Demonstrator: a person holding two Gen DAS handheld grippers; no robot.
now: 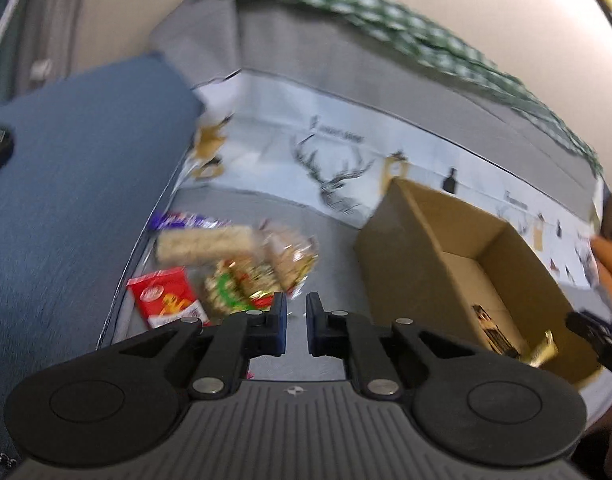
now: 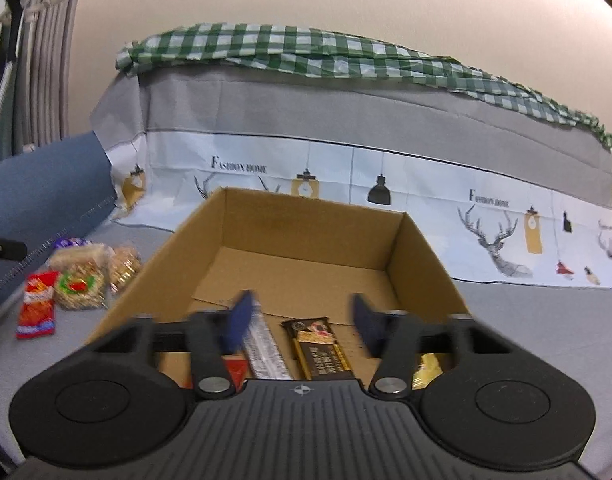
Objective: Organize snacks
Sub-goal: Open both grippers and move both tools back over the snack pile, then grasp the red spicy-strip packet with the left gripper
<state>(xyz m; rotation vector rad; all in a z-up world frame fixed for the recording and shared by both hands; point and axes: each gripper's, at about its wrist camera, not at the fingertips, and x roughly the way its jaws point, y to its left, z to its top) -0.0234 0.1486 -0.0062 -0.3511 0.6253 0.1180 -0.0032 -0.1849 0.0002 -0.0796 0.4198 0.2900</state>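
Closest to us, our right gripper (image 2: 302, 322) hangs over the near end of the cardboard box (image 2: 421, 264), its blue-padded fingers (image 2: 240, 322) spread wide with nothing between them. Just under them, on the box floor, lie a silver-wrapped bar (image 2: 266, 350) and beside it a dark chocolate bar (image 2: 321, 352) with gold lettering; a gold wrapper (image 2: 425, 370) peeks out farther right, partly hidden by the gripper.

Our left gripper (image 1: 296, 322) sits low over the grey surface (image 1: 333, 240), its fingers (image 1: 280, 320) nearly together with a narrow gap and nothing held. Just past its tips lies the loose pile of snacks: a red packet (image 1: 166, 296), a clear pack with a green and red label (image 1: 234, 288), a long pale bar (image 1: 204, 244), a crinkled clear packet (image 1: 294, 252) and a purple wrapper (image 1: 178, 220) at the far edge. This view is blurred, so we cannot read labels. The box stands to the right of the pile, apart from it.

To the left lies a blue cushion (image 1: 74, 168). Beyond everything a cloth printed with deer heads and lamps (image 2: 385, 184) hangs down, topped by a green checked cloth (image 2: 306, 52).
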